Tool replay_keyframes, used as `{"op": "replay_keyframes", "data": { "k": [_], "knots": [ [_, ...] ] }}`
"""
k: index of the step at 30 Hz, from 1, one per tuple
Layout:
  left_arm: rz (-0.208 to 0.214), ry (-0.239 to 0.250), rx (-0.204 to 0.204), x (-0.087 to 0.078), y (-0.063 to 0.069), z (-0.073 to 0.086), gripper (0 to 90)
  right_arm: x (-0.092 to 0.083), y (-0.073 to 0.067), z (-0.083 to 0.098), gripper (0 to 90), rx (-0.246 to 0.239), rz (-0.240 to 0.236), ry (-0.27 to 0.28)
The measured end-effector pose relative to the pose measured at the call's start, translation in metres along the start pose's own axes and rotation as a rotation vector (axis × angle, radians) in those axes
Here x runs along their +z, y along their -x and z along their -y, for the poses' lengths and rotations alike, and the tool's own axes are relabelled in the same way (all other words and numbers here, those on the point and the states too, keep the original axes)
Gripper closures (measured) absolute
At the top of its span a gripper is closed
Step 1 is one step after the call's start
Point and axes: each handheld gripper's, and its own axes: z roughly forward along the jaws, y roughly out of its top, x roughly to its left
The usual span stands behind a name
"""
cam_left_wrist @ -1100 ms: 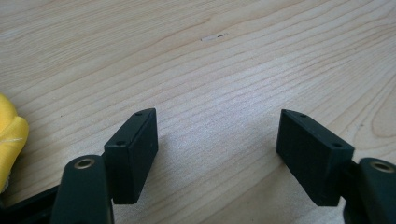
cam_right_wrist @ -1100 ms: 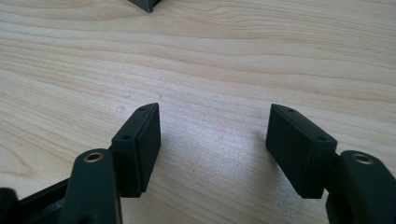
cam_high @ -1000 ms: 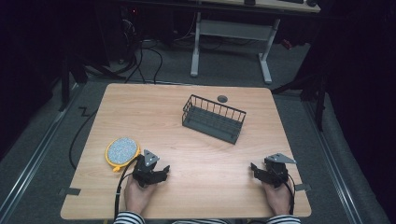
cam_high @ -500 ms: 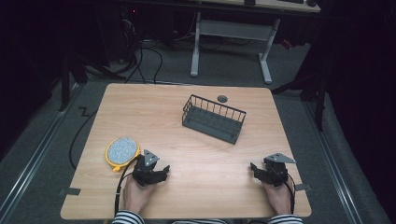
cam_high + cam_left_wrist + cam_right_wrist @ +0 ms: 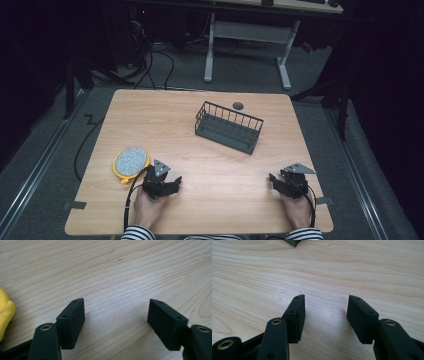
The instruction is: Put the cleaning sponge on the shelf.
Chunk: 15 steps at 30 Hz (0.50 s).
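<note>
Left tongs (image 5: 172, 181) rested on the tabletop (image 5: 150, 120) near its front-left corner, jaws wide apart, holding nothing. Right tongs (image 5: 274, 180) sat near the front-right corner, jaws parted, also empty. Yellow-rimmed scouring pad (image 5: 131, 161) lay just beside the left tongs. Dark wire basket (image 5: 228, 126) stood toward the back edge, right of centre.

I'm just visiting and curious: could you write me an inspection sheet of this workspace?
Surface: wooden table, bare between things.
Job's things: wire basket mid-table, looks empty; round yellow-rimmed sponge near left edge.
Clutter: dark round spot at far edge.
Tools: left tool open, holding nothing, beside the sponge; right tool open, holding nothing.
Cables: one trails from each tool; more on the floor.
Surroundings: dim room, desk frame behind.
</note>
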Motion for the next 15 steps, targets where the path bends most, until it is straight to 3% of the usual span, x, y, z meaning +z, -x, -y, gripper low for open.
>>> {"op": "replay_keyframes", "data": {
  "k": [4, 15],
  "knots": [
    [0.030, -0.015, 0.002, -0.002, 0.000, -0.005, 32.1, 0.000, 0.000, -0.004, 53.5, 0.005, -0.032, 0.002],
    [0.102, -0.022, -0.021, -0.004, -0.001, -0.041, 34.5, -0.010, 0.002, -0.025, 57.9, -0.002, -0.104, 0.039]
  ]
}}
